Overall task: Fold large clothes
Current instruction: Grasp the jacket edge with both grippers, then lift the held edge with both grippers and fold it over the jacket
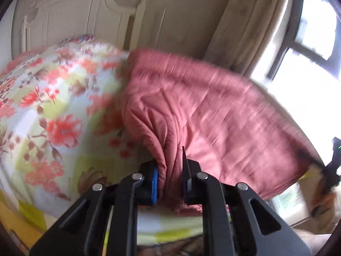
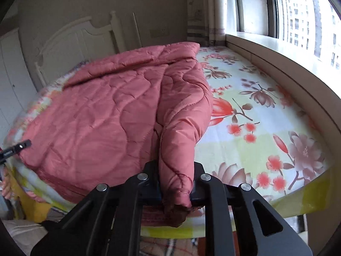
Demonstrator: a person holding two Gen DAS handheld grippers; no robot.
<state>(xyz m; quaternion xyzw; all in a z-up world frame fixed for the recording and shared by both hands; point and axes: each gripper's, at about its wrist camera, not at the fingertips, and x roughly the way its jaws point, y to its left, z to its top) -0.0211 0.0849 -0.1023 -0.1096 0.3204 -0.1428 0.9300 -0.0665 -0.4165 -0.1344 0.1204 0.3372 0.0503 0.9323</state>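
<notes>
A pink quilted blanket (image 1: 208, 111) lies partly folded on a bed with a floral sheet (image 1: 53, 106). My left gripper (image 1: 171, 183) is shut on a bunched corner of the blanket near the bed's front edge. In the right wrist view the blanket (image 2: 102, 115) covers the left half of the floral sheet (image 2: 266, 117), with a folded layer on top. My right gripper (image 2: 175, 187) is shut on another bunched corner of the blanket at the front edge. The other gripper shows at the far edge of each view (image 1: 334, 166) (image 2: 15, 149).
A white headboard (image 2: 81, 38) stands at the far end of the bed. A window ledge (image 2: 266, 49) and window (image 2: 309, 21) run along the bed's right side. A curtain (image 1: 251, 27) hangs by the window. A white wardrobe (image 2: 10, 74) stands at the left.
</notes>
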